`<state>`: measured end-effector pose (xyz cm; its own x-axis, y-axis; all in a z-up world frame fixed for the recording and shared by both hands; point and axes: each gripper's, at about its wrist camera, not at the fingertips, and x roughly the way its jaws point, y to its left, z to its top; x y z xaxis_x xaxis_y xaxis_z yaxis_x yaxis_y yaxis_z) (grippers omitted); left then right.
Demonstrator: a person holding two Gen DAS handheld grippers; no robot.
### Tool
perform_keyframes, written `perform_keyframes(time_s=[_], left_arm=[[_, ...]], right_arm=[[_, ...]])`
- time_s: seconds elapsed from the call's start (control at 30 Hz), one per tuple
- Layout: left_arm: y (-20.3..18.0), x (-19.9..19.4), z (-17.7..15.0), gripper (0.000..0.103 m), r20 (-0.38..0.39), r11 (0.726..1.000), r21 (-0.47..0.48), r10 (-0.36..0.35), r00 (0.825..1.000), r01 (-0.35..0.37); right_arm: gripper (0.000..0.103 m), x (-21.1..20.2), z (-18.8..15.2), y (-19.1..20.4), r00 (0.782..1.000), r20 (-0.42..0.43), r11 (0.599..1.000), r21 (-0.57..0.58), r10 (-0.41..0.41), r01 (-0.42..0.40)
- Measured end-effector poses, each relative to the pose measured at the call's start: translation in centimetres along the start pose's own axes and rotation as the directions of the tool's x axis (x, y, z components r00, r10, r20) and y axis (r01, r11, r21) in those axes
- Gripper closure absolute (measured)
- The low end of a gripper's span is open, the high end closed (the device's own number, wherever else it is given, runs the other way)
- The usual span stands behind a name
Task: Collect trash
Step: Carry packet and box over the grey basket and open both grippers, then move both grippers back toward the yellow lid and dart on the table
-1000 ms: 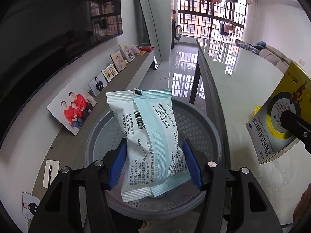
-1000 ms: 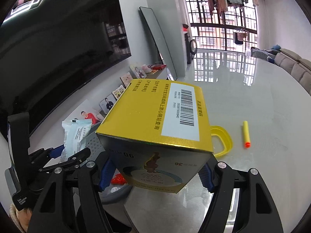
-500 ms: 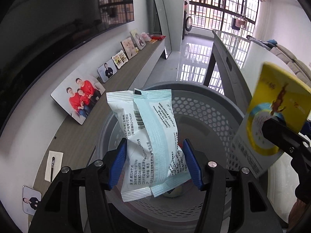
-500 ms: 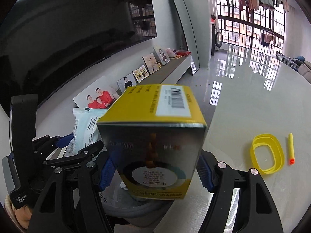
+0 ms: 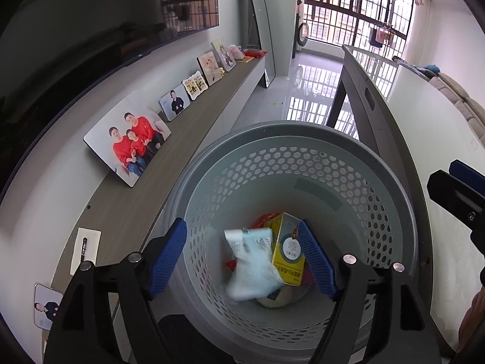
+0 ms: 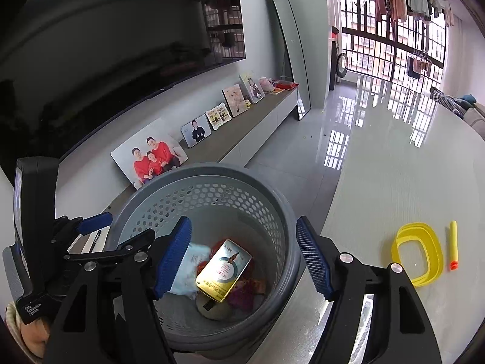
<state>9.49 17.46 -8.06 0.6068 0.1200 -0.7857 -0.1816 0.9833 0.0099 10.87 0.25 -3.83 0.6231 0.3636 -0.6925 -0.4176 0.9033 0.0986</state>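
A grey perforated trash basket (image 5: 348, 157) stands beside the table; it also shows in the right wrist view (image 6: 182, 182). Inside it lie a yellow box (image 5: 288, 253) and pale blue-white packets (image 5: 253, 265), blurred, on top of red wrappers. The right wrist view shows the yellow box (image 6: 224, 270) and the packets (image 6: 189, 270) at the basket's bottom. My left gripper (image 5: 242, 256) is open and empty above the basket. My right gripper (image 6: 242, 256) is open and empty above it too. The left gripper (image 6: 100, 236) shows at the basket's left rim.
A white table (image 6: 409, 182) to the right carries a yellow plastic ring lid (image 6: 416, 257) and a yellow foam dart (image 6: 453, 248). A low TV console (image 5: 182, 139) with framed photos (image 5: 130, 142) runs along the left wall under a television.
Both grippers opened over the basket. The packets dropped from the left gripper and the yellow box from the right; both now lie inside the basket.
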Motion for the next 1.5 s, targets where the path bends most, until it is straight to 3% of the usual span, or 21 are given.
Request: perform_keyframes(time_s=[0.77,1.5], left_arm=[[-1.0,-2.4,-0.6,0.020,0.023,1.000,0.004,-0.015,1.000,0.015],[-10.0,-4.1,-0.8,0.016,0.029,0.989,0.097,-0.111,0.993,0.107]], right_arm=[[0.034,-4.0,-2.6,-2.6,0.999,0.026,0.995,0.101,-0.027,0.025],[0.034,-10.7,-6.2,-14.3,0.978,0.056,0.953,0.240,-0.203,0.184]])
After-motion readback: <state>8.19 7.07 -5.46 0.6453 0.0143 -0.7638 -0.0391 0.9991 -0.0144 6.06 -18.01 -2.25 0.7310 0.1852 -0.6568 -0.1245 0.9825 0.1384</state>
